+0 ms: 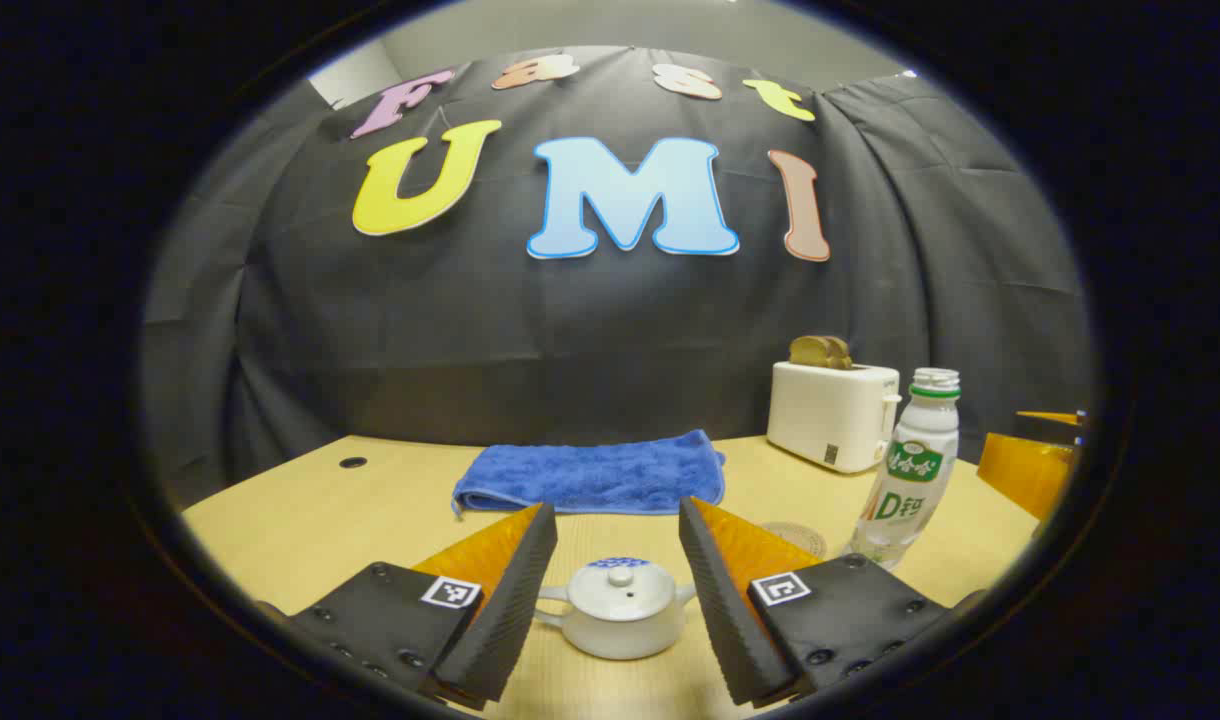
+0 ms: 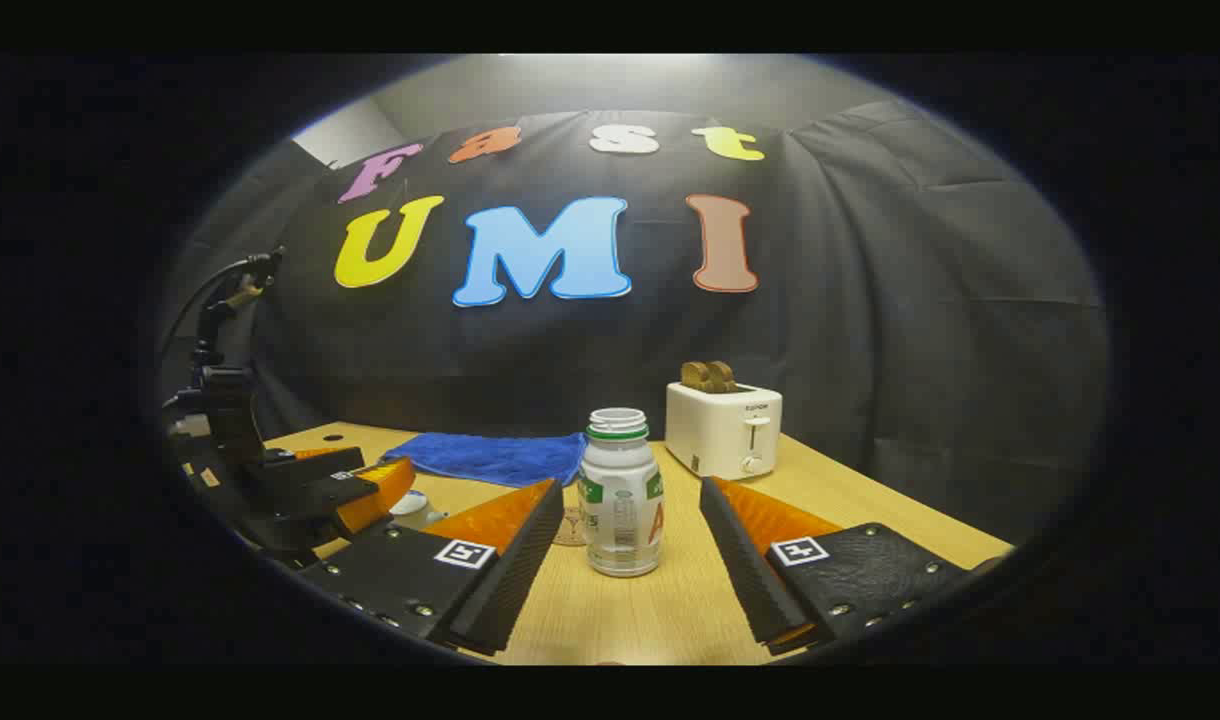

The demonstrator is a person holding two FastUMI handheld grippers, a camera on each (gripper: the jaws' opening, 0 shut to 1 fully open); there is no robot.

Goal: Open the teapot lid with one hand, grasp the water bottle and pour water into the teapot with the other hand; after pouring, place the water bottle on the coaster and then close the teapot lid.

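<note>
- Wooden table [image 1: 300, 520] under both grippers, stretching ahead to the black cloth wall.
- Blue towel [image 1: 592, 474] folded flat, straight ahead of the left gripper, beyond the teapot; ahead and to the left of the right gripper.
- White toaster [image 2: 724, 430] ahead and slightly right of the right gripper, two slices of bread [image 2: 709, 376] standing in its slots.
- Water bottle [image 2: 621, 492] upright and uncapped, between the spread fingers of the right gripper [image 2: 629, 563], apart from both; contents hard to judge.
- Same bottle ahead and to the right of the left gripper, just beside the round coaster [image 1: 796, 539], not on it.
- Teapot [image 1: 618, 606] low between the fingers of the left gripper [image 1: 616, 560], lid [image 1: 619, 577] on, inside hidden.
- Left gripper wide open, touching nothing.
- Right gripper wide open, holding nothing.
</note>
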